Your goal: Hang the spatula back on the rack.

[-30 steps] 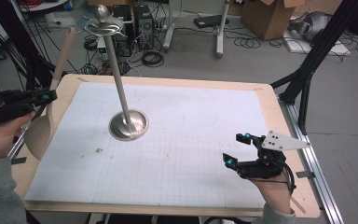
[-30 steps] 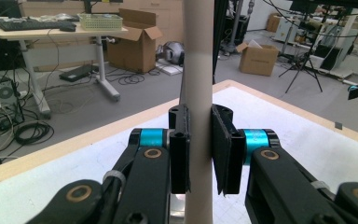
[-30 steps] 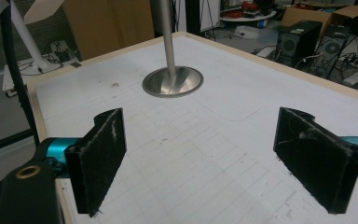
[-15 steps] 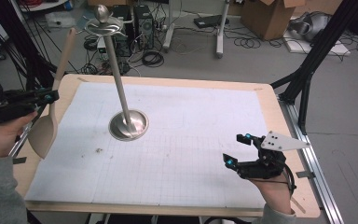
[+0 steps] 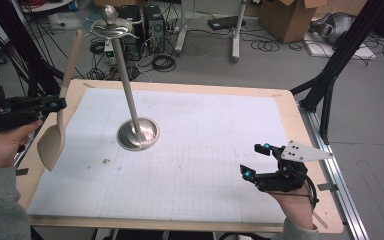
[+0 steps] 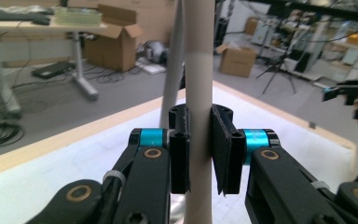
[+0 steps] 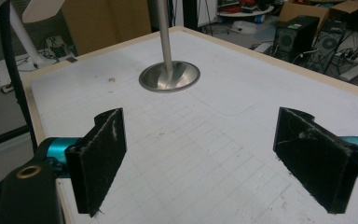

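**At the tabletop's left edge, a wooden spoon held upright**

At far left, the left gripper (image 5: 55, 104) has its jaws clamped on the wooden spoon (image 5: 51, 145), bowl down; the left gripper view shows the handle pinched between them. Earlier the spoon leaned lower, nearer the tabletop (image 5: 205, 165). Mid-table stands the metal stand (image 5: 138, 133). At right, the right gripper (image 5: 258, 161) hovers unmoved, jaws wide apart.

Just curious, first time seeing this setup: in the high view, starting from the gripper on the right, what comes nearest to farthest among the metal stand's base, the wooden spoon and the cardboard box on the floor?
From the right gripper:
1. Metal stand's base, mid-table, to its left.
2. Wooden spoon, at the table's left edge, held by the left gripper.
3. Cardboard box, on the floor beyond the table.
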Demonstrator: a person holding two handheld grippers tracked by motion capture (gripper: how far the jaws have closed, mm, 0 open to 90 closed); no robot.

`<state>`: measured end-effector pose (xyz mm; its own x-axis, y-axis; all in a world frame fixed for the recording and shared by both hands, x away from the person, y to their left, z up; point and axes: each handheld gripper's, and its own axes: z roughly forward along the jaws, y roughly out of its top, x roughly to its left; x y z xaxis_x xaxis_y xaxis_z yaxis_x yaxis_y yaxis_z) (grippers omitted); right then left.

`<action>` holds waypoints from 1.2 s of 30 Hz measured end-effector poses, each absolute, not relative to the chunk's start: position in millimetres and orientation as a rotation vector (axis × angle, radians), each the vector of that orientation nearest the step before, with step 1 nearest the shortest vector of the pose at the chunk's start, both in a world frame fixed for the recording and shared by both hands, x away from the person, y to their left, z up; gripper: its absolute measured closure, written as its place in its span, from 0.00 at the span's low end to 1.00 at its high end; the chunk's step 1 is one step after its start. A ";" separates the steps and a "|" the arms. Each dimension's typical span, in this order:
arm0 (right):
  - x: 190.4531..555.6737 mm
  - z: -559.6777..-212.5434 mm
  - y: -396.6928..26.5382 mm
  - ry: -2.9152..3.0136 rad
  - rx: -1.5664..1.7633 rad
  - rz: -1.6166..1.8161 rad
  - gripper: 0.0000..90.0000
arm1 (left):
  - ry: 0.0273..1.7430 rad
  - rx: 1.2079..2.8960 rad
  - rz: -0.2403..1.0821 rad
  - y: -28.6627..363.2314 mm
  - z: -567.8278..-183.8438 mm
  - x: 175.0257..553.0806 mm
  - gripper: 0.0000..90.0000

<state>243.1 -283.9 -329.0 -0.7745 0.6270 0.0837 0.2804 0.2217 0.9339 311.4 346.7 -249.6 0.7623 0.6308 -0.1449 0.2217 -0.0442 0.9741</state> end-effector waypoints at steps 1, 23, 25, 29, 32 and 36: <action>243.0 -329.0 -284.1 2.189 0.848 1.569 0.18 | 0.703 1.626 0.387 345.9 -249.5 311.8 0.87; 241.4 -328.2 -288.9 2.172 0.853 1.570 0.18 | 0.700 1.677 0.355 328.3 -254.7 325.1 0.87; 241.5 -328.6 -289.0 2.171 0.859 1.567 0.18 | 0.703 1.679 0.349 327.8 -256.3 328.7 0.87; 241.0 -328.5 -288.1 2.179 0.854 1.566 0.18 | 0.698 1.684 0.324 325.9 -257.6 334.9 0.87; 239.9 -327.4 -288.4 2.174 0.843 1.571 0.18 | 0.700 1.712 0.340 320.9 -258.3 337.3 0.87; 238.6 -327.2 -291.0 2.165 0.851 1.574 0.18 | 0.697 1.728 0.342 317.0 -258.4 340.4 0.87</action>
